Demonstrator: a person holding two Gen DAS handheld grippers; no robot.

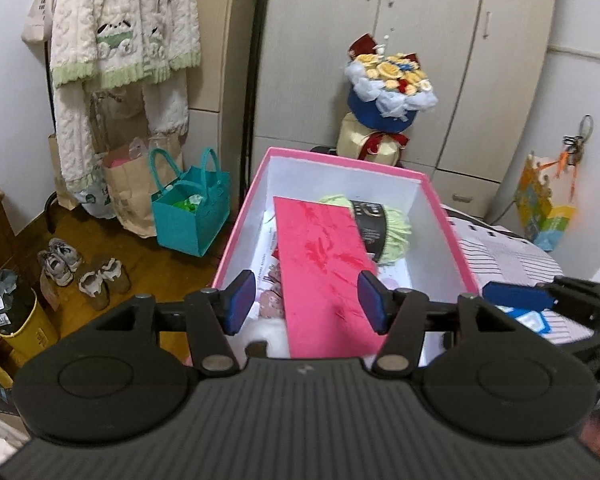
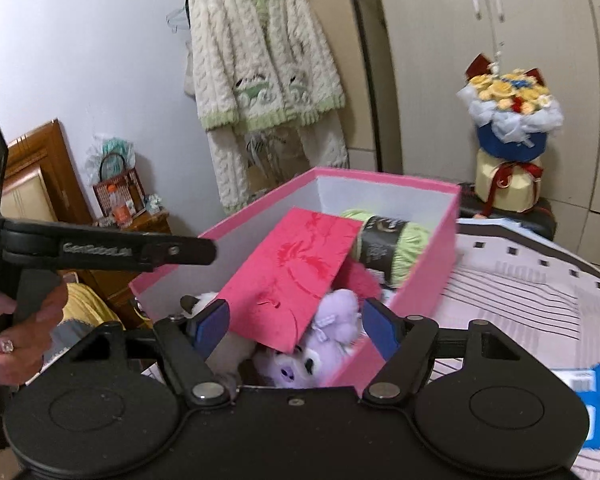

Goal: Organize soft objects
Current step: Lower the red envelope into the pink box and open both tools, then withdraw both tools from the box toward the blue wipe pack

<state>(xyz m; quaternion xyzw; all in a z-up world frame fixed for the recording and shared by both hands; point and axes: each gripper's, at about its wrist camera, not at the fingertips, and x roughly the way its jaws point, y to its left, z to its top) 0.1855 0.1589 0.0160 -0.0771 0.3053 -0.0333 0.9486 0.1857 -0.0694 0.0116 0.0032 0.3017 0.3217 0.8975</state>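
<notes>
A pink box (image 1: 452, 240) with white inner walls stands on a striped surface; it also shows in the right wrist view (image 2: 432, 264). Inside lie a red envelope (image 1: 320, 264) (image 2: 296, 272), a green yarn skein with a black label (image 1: 380, 220) (image 2: 392, 244) and a purple plush toy (image 2: 332, 328). My left gripper (image 1: 306, 300) is open and empty above the box's near end, its pads on either side of the envelope. My right gripper (image 2: 296, 324) is open and empty over the box's near corner, above the plush toy.
A striped cloth (image 2: 520, 288) covers the surface under the box. A flower bouquet (image 1: 388, 80) stands behind it by the wardrobe. A knitted cardigan (image 1: 116, 32) hangs at left over paper bags, a teal bag (image 1: 188, 216) and shoes (image 1: 60, 264) on the floor.
</notes>
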